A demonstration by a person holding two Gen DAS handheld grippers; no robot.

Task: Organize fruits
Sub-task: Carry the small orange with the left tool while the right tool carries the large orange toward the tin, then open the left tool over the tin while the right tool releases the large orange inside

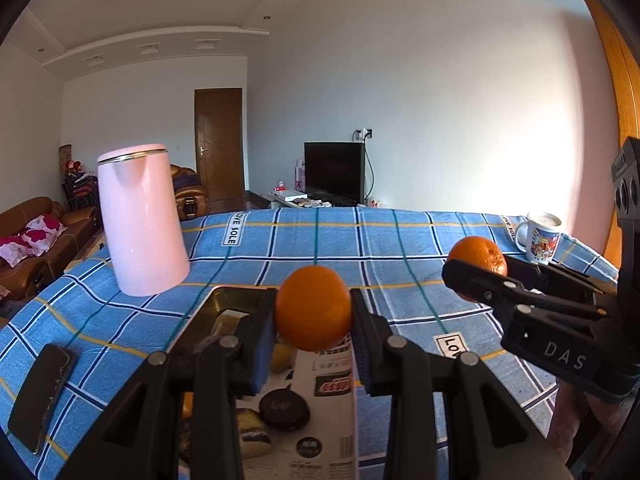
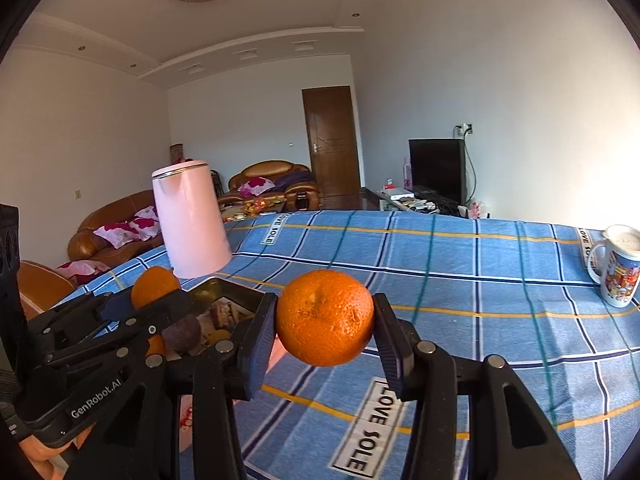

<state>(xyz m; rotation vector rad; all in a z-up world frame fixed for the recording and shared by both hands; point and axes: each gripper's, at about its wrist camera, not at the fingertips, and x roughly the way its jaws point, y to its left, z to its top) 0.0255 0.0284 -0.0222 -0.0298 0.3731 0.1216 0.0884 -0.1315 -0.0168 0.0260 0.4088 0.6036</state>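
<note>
Left wrist view: left gripper (image 1: 313, 314) and orange (image 1: 313, 307) hide the tray's (image 1: 224, 300) contents.

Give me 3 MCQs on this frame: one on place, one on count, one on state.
1. Where does the mug stand?
A. on the tablecloth, far right
B. in the metal tray
C. on the phone

2. How many oranges are held off the table?
A. one
B. two
C. three

3. How is the pink kettle standing?
A. on its side
B. upright
C. held in a gripper

Key: A, the mug sits on the blue checked tablecloth near its right edge. B, the left gripper clamps one orange and the right gripper another orange. B, the kettle stands upright beside the metal tray.
</note>
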